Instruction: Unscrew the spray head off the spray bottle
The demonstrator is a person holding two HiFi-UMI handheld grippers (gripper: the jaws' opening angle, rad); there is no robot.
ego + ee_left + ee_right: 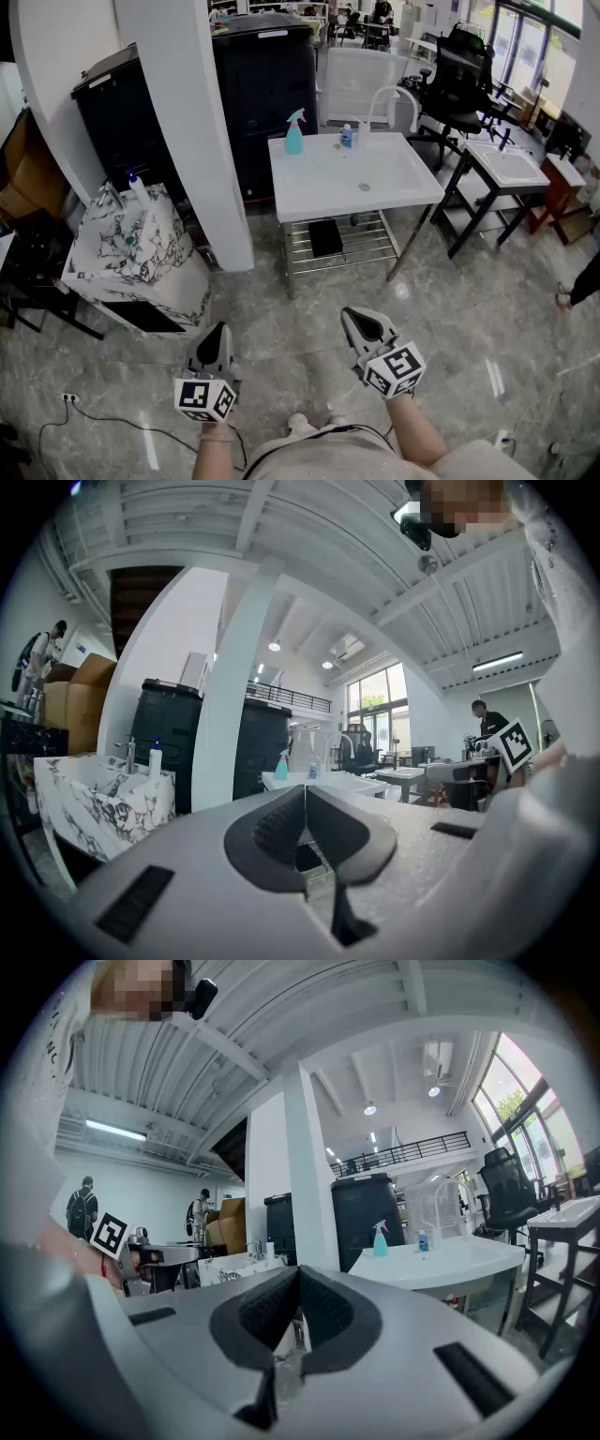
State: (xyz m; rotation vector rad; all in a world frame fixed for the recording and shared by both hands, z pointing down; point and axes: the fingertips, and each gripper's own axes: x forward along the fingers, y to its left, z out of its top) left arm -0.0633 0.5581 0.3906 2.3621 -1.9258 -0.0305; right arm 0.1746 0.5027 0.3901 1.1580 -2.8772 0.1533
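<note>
Far ahead, the spray bottle stands upright at the back left corner of the white surface. Its body is turquoise, and the spray head (paler, with a trigger) is on top. The left claw and the right claw are both closed on nothing, held level, well apart from the bottle. The grey floor lies between them and the surface. A small blue bottle stands near the spray bottle, and a white pillar rises left of the surface.

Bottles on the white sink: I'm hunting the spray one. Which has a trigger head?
The teal bottle at the back left corner; the small blue bottle right of it shows no trigger.
</note>
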